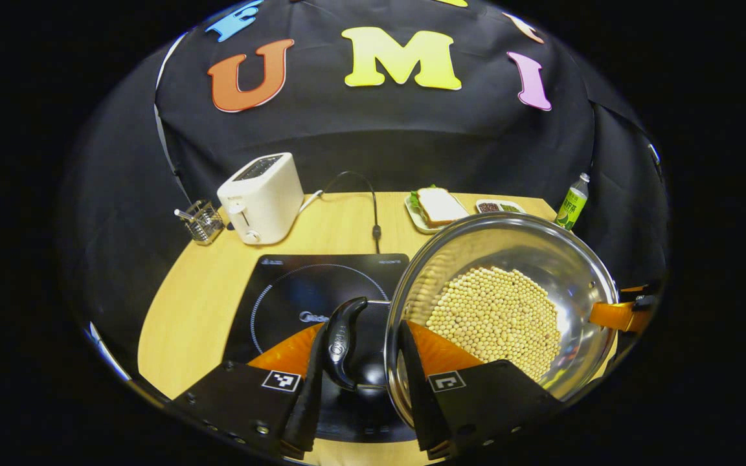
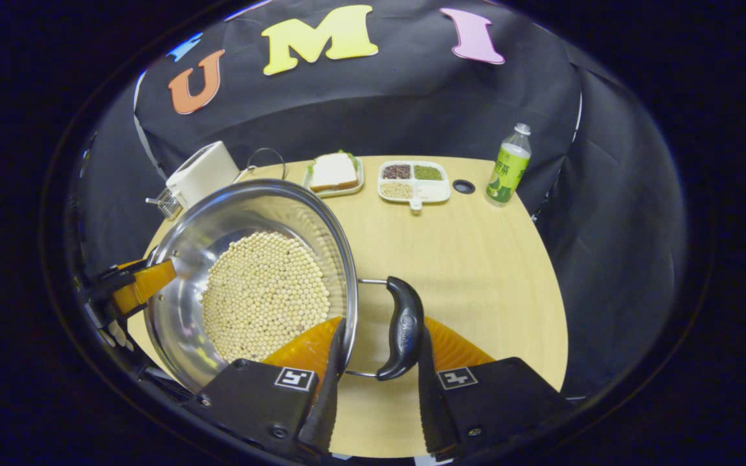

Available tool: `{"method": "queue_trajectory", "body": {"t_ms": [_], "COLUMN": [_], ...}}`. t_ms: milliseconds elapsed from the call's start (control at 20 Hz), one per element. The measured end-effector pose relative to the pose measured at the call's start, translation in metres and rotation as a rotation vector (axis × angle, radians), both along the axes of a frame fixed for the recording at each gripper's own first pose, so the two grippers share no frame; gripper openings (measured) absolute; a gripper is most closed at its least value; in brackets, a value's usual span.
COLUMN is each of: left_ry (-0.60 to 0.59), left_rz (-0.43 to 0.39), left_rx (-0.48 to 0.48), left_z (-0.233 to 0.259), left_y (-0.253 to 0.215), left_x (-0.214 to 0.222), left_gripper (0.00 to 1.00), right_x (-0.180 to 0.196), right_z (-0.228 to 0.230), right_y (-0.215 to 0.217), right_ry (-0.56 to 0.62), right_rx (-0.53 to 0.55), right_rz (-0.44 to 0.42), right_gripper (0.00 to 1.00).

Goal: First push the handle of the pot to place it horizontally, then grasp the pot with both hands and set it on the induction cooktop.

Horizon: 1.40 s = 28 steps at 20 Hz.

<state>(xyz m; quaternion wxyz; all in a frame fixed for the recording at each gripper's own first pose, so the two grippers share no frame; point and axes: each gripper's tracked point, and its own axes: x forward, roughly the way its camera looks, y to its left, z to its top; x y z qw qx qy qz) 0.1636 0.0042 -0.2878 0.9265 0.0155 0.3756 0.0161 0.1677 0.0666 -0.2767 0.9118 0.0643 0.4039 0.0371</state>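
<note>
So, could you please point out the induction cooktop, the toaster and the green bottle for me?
induction cooktop (image 1: 295, 291): left gripper view, on its dark glass top, left of the pot.
toaster (image 1: 263, 197): left gripper view, on its white side wall.
green bottle (image 2: 506, 169): right gripper view, on its label.

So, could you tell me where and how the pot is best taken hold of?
By its two side handles, one per gripper, each approached from outside toward the pot. The left handle and right handle are dark curved loops standing clear of the rim, leaving room for fingers on both sides. The left gripper and right gripper already straddle them. Keep it level: it holds loose beans.
</note>
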Motion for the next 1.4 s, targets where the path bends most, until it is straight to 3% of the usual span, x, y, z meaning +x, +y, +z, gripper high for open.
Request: {"method": "queue_trajectory", "body": {"t_ms": [300,750,1400], "left_ry": [-0.017,-0.015,0.017], "left_rz": [-0.019,0.014,0.048], "left_rx": [0.024,0.039,0.027], "left_z": [0.015,0.016,-0.016], "left_y": [0.062,0.135,0.191], "left_x": [-0.002,-0.01,0.006], "left_gripper": [0.57,0.57,0.57], "right_x": [-0.005,-0.001,0.025], "right_z": [0.013,0.017,0.002], "right_y": [0.061,0.133,0.187], "right_ry": [-0.005,-0.005,0.028], "right_rx": [0.015,0.017,-0.011], "right_rz": [0.001,0.042,0.082], "right_gripper": [0.53,0.53,0.53]}}
